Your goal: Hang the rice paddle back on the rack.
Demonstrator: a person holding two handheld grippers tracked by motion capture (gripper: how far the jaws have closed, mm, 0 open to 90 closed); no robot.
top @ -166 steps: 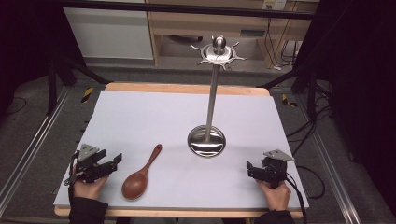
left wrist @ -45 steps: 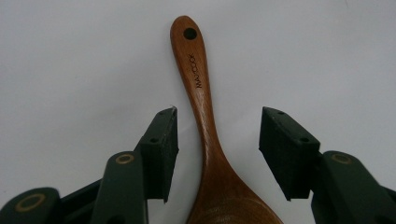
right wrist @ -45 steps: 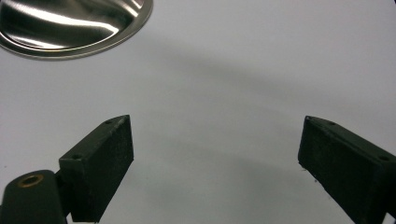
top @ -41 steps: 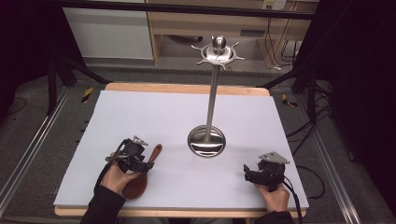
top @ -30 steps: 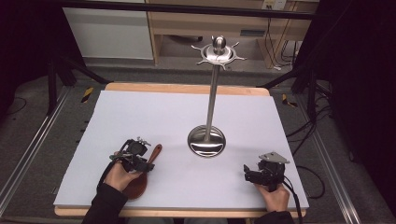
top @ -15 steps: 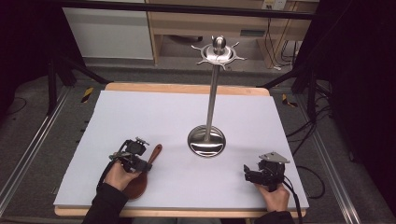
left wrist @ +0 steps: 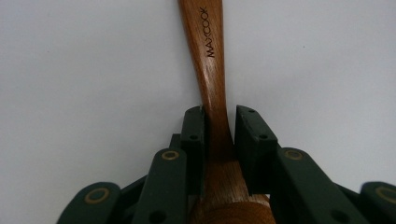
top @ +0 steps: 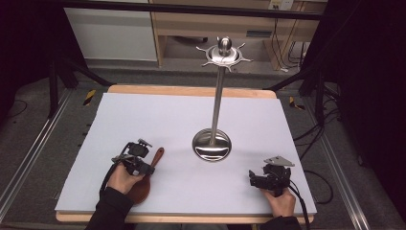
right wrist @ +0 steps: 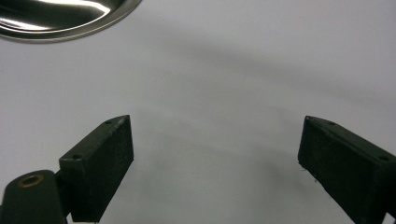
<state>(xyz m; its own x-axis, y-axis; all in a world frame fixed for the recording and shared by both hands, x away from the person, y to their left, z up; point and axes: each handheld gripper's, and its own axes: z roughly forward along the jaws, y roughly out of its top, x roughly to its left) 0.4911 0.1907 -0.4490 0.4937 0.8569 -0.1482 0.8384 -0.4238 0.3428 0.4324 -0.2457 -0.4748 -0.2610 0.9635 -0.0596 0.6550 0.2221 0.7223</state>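
A brown wooden spoon (top: 157, 155) lies on the white table top (top: 158, 115) at the front left, its handle pointing away from me. My left gripper (top: 146, 168) sits over the spoon's neck. In the left gripper view the jaws of that gripper (left wrist: 219, 122) press on both sides of the spoon handle (left wrist: 208, 60), which is marked MAXCOOK. My right gripper (top: 252, 179) rests at the front right, open, and its jaws (right wrist: 215, 149) have only bare table between them.
A tall steel stand (top: 216, 105) with a round base (top: 211, 145) and a hooked crown (top: 224, 52) rises at the table's centre. The base's rim (right wrist: 60, 16) lies ahead and to the left of the right gripper. Cables and shelving lie beyond the table.
Over the frames my left gripper came in from the table's left edge onto the spoon and closed on its handle. In the last second it barely shifted. The right gripper stayed put.
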